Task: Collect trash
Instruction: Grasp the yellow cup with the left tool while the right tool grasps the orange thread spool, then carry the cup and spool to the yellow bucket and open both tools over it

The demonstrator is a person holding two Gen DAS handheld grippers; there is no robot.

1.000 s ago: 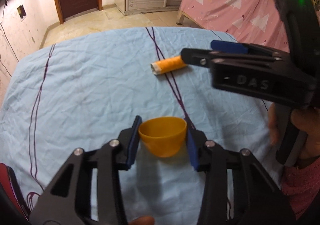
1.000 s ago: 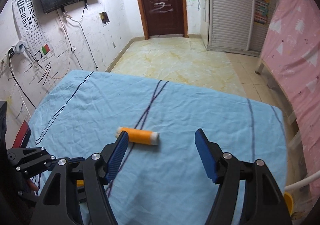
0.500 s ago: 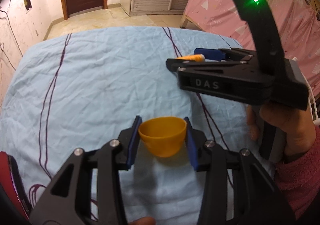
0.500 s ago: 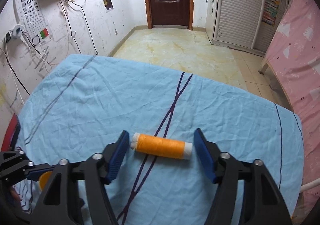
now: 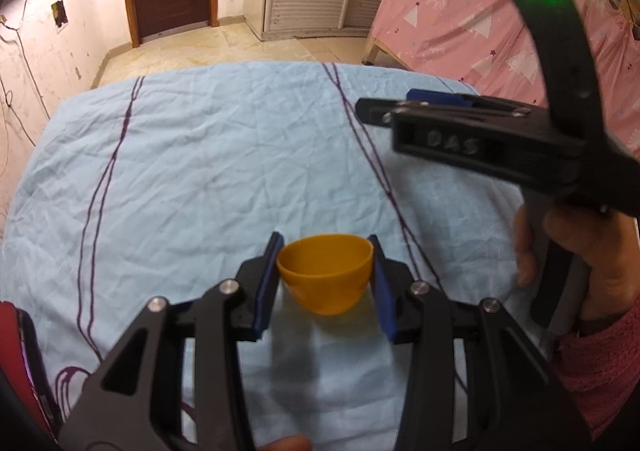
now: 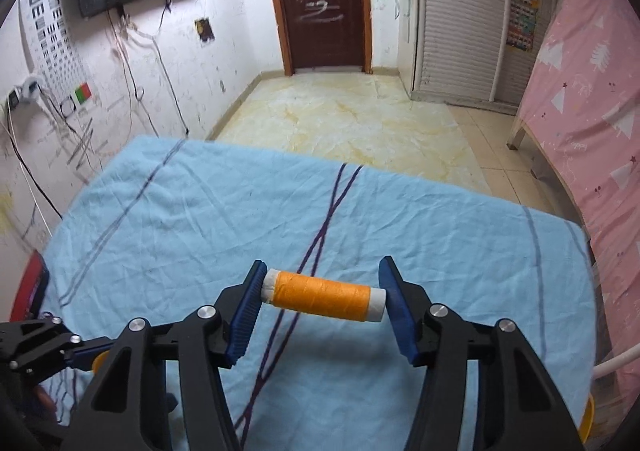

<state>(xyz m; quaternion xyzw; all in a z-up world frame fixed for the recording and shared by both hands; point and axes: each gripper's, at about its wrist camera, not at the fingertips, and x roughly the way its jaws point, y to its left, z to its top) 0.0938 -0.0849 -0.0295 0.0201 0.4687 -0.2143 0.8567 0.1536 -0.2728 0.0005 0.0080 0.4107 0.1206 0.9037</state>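
A small yellow plastic cup [image 5: 326, 279] hangs a little above the light blue bedsheet [image 5: 200, 171], and my left gripper [image 5: 325, 241] is shut on its sides. An orange thread spool [image 6: 322, 295] with white ends lies crosswise between the blue pads of my right gripper [image 6: 323, 267]. Both pads touch the spool's ends, so that gripper is shut on it. In the left wrist view the right gripper [image 5: 386, 103] reaches in from the right, held by a hand [image 5: 592, 251], and hides the spool. The left gripper [image 6: 40, 343] shows at the right wrist view's lower left.
The blue sheet [image 6: 440, 243] with dark purple stripes ends at a tiled floor [image 6: 360, 123] on the far side. A pink patterned bed cover [image 6: 592, 91] hangs along the right. A red object [image 6: 28, 291] sits at the sheet's left edge, and a yellow rim [image 6: 586, 415] shows low on the right.
My right gripper moved forward until the spool lay between its fingers, then the jaws narrowed onto the spool's ends. The left gripper kept still with the cup.
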